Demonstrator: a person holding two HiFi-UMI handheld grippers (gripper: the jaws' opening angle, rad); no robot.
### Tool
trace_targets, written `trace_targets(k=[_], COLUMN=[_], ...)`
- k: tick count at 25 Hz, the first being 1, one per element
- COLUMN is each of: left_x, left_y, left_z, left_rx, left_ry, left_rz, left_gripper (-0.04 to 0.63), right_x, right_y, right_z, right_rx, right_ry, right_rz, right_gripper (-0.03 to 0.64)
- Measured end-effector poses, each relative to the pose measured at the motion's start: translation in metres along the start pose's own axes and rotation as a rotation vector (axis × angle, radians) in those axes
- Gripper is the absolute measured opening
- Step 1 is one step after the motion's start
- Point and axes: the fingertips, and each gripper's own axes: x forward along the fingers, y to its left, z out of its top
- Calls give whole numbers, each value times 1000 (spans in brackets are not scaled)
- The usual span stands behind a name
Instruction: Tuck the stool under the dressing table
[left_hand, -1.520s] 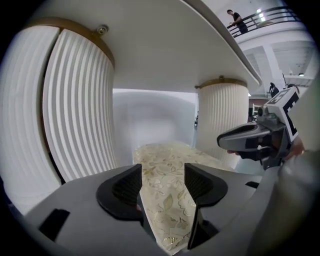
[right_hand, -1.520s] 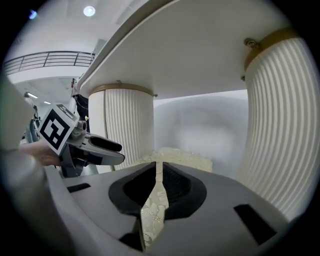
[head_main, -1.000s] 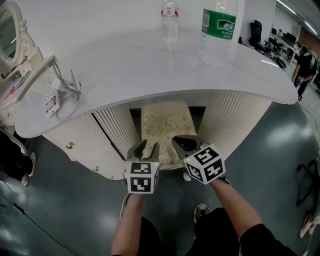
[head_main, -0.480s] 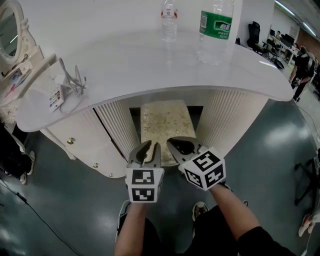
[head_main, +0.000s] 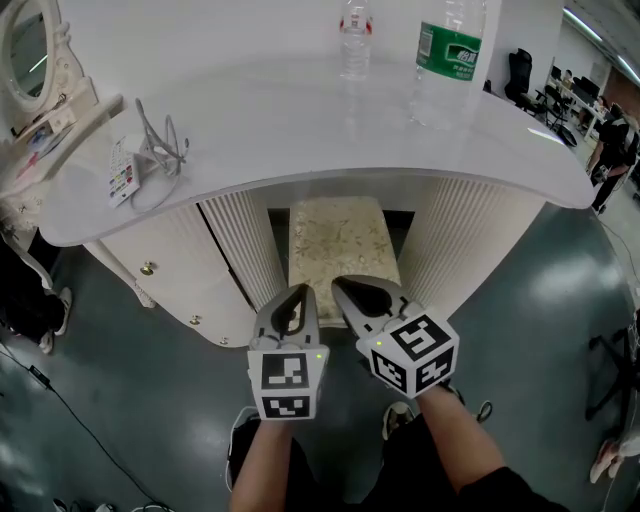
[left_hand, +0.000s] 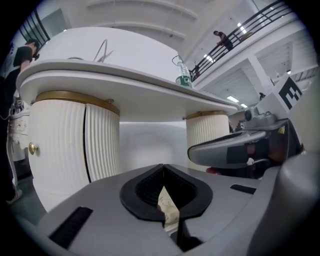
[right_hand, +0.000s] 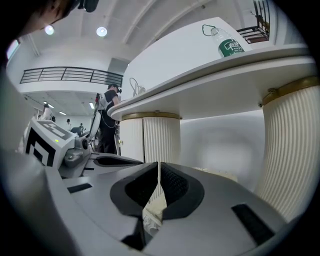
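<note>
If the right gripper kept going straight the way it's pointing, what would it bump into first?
Most likely the stool. The right gripper, jaws shut, points slightly down at its cushioned seat just ahead under the dressing table. It might skim over and reach the back panel instead; depth is unclear.

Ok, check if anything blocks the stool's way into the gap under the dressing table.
Nothing visible does. The stool already sits in the opening between the ribbed cabinets of the dressing table, and the gripper views show only a bare back panel behind it.
</note>
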Motion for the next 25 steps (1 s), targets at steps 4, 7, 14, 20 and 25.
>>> trace_targets(k=[4, 7, 14, 20, 25], left_x=[-8, -12, -5, 0, -2], left_y=[-6, -9, -18, -32, -37], left_z=[5, 7, -10, -13, -20], left_rx=[-2, 0, 20, 58, 26], left_ry=[-24, -43, -50, -95, -129], left_rz=[-11, -12, -48, -106, -105], left_gripper=[8, 8, 6, 6, 6], right_x=[-9, -14, -20, -18, -18], right_y=[8, 10, 1, -6, -2], right_z=[0, 2, 0, -12, -14], right_rx=[-28, -45, -70, -110, -179], right_ry=[-19, -42, -96, -51, -48], right_rz=[-13, -34, -93, -129, -136], right_gripper=[18, 18, 17, 17, 17])
